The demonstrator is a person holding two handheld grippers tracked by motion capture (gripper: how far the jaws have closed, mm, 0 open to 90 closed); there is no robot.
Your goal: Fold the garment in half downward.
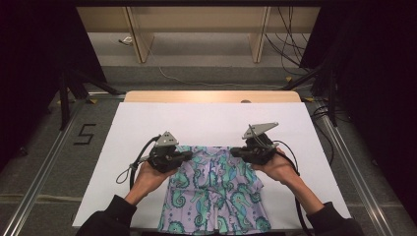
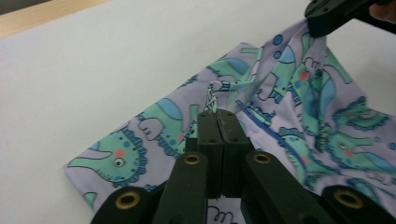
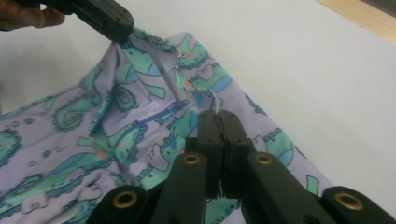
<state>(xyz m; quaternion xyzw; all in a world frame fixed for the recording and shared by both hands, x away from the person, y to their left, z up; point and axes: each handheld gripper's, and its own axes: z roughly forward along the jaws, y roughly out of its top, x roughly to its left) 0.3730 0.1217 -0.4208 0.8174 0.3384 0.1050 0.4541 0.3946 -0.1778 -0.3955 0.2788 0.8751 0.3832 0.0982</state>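
A lilac garment (image 1: 216, 191) printed with green and blue sea creatures lies on the white table cover (image 1: 206, 123), reaching down to the near edge. My left gripper (image 1: 189, 155) is shut on the garment's upper left edge, and a pinch of cloth (image 2: 212, 95) rises out of its closed jaws (image 2: 217, 114). My right gripper (image 1: 235, 152) is shut on the upper right edge, its tips (image 3: 217, 114) clamping a fold of the fabric (image 3: 116, 126). Each gripper view shows the other gripper farther off, the right gripper (image 2: 327, 16) and the left gripper (image 3: 107, 18), both holding the same top edge lifted.
A wooden table edge (image 1: 211, 96) shows beyond the white cover. Bare white surface lies to the left, right and far side of the garment. Metal rails (image 1: 44, 167) flank the table, a "5" (image 1: 84, 133) is marked on the floor, and cables (image 1: 290, 44) hang at the back.
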